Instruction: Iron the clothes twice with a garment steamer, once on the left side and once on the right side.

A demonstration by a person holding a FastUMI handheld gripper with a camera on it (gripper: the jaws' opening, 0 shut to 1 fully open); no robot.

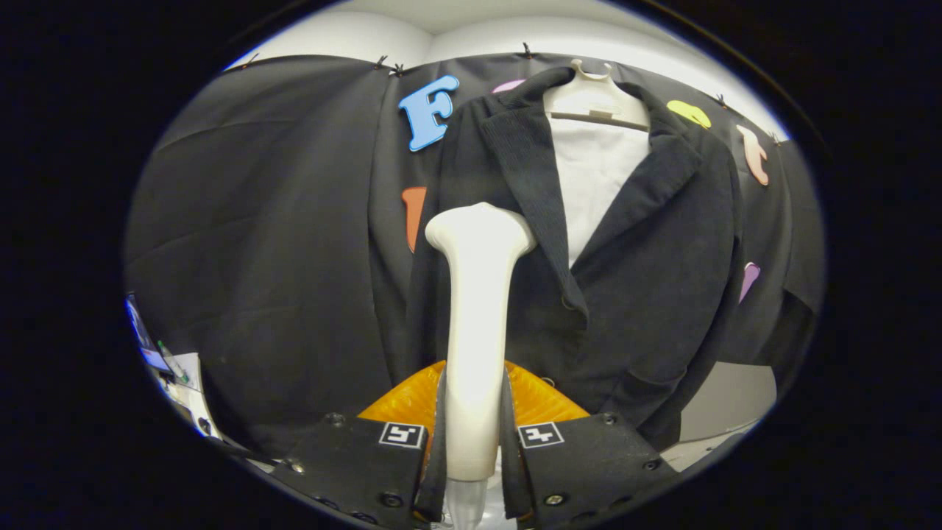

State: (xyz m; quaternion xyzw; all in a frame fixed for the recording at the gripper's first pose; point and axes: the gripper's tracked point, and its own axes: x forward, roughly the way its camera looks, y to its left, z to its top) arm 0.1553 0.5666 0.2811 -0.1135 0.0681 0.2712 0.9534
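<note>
A white garment steamer [477, 324] stands upright between my fingers, its handle clamped by both pads; my gripper [472, 434] is shut on it. Its wide head points up and forward toward the left front panel of a dark jacket [647, 280]. The jacket hangs on a pale hanger [595, 99] over a white shirt [592, 184], just beyond the steamer. The steamer head sits level with the left lapel, at about chest height; I cannot tell whether it touches the cloth.
An orange ribbed part [541, 401] lies just behind the fingers, under the steamer. Black booth cloth [257, 221] hangs to the left and behind the jacket. A pale surface [725, 412] shows below the jacket's right hem. Small items [173, 368] sit low at the left.
</note>
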